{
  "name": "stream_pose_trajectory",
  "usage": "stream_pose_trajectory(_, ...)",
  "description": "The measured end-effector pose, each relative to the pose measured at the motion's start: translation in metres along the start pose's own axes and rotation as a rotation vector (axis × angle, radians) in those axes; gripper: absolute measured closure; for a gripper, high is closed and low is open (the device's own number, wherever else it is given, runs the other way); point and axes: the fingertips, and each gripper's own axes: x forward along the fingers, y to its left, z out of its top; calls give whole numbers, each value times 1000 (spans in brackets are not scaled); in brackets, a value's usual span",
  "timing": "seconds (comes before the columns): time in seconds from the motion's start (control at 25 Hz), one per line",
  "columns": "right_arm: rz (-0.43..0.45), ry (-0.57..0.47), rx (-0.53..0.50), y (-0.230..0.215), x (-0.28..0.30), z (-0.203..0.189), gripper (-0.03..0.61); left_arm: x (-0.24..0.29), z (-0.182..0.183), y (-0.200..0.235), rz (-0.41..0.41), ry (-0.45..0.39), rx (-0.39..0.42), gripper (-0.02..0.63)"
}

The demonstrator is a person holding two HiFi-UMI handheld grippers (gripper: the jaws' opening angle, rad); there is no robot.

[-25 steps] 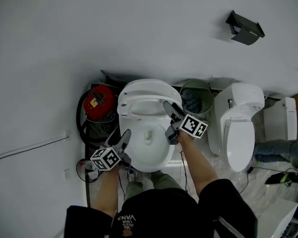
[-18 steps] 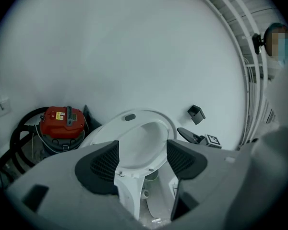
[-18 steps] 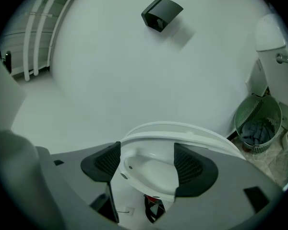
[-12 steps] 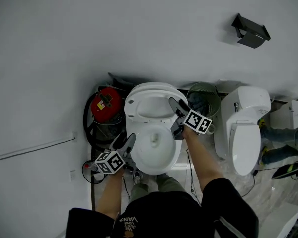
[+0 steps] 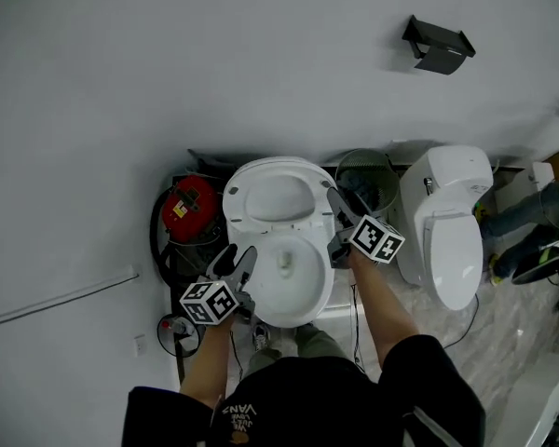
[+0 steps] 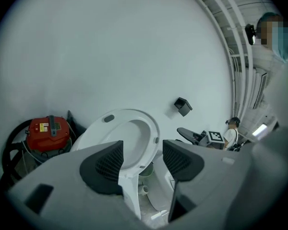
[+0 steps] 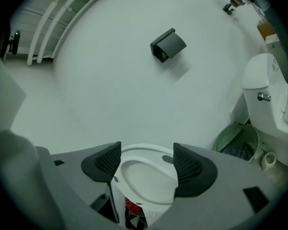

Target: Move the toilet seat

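Toilet seat (image 5: 245, 194) stands raised, tipped back vs the wall (image 5: 261, 63), above the open bowl (image 5: 303, 305). That wall fills most of what we see. A 2nd toilet (image 5: 447, 250) sits to the right, w/ a green bin (image 5: 363, 170) btwn the two. A red canister (image 5: 188, 205) is on the left, and a small dark holder (image 5: 436, 45) is high on the wall.

What's changed: a sec ago the R gripper (image 5: 335, 222) had its upper finger lying over the seat's right rim. Now we see it just beside that edge, no overlap. L gripper (image 5: 236, 259) sits by the bowl's left rim much as before. Its jaws have just been closing a bit, w/ nothing caught btwn them. The seat looks the same throughout, i.e. up. We read that as the lift done or nearly so, and us letting go, not starting a pull.

Seat vs jaws: in the left gripper view the raised seat (image 6: 146, 128) shows through the gap, farther off, clear of both pads. Those jaws are apart and empty. In the right gripper view the seat ring (image 7: 149, 151) is centred in the gap but again beyond the pads, no contact. Those jaws are wide apart, holding nothing. If the seat has to come down again, we'd need to reach back in.
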Motion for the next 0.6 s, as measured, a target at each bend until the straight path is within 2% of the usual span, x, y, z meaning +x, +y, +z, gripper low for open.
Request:
stream_pose_trajectory(0.12, -20, -39, -5, 1, -28, 7, 252, 0, 4, -14, -39, 5, 42, 369)
stream_pose_trajectory(0.28, -30, -75, -55, 11, -66, 12, 292, -3, 9, -32, -82, 11, 101, 408)
stream_pose_trajectory(0.6, -104, -167, -183, 36, -144, 11, 439, -20, 12, -60, -169, 25, 205, 514)
